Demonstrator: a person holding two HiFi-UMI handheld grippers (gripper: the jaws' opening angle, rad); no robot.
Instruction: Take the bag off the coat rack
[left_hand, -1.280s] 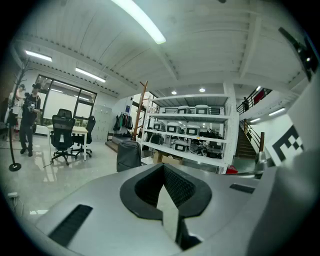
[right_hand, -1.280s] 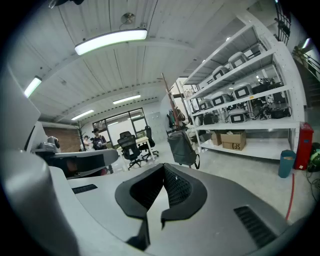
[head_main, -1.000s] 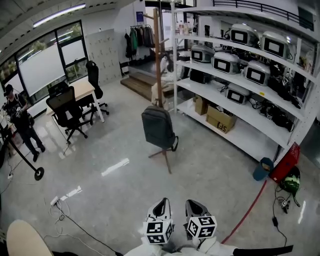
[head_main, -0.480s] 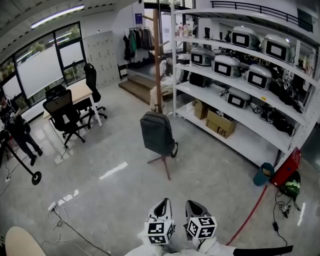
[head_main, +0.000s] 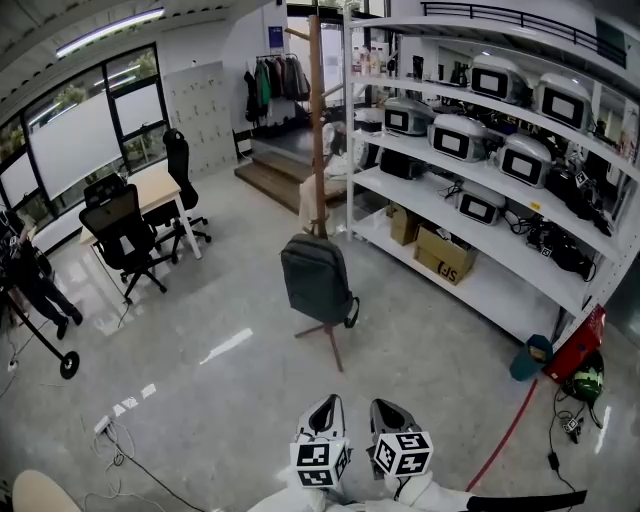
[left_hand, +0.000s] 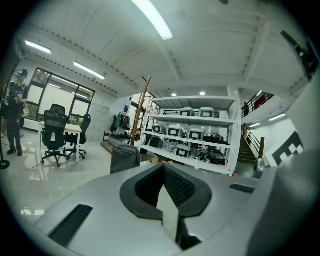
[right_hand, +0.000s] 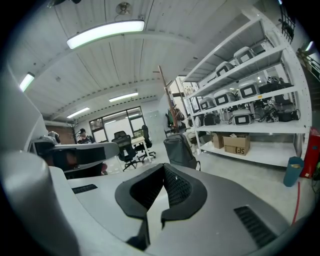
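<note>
On the pale floor, an office chair (head_main: 120, 215) is noted at left, the dark grey bag (head_main: 314, 280) is found hung low on the wooden coat rack (head_main: 317, 130) at centre, white shelving (head_main: 497, 290) is recorded at right, and, well short of the bag, the left gripper (head_main: 323, 404) and right gripper (head_main: 388, 408) are held closed and empty.

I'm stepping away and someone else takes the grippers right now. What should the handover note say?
Grippers: left gripper and right gripper are both shut and empty, side by side low in front of the body.
Things: the bag, a dark grey backpack, hangs low on the wooden coat rack, out on the floor ahead, left of the white shelving.
Done: nothing; the bag is untouched.
Left: walk up, open a gripper, grasp the bag and lift it off the coat rack.
</note>
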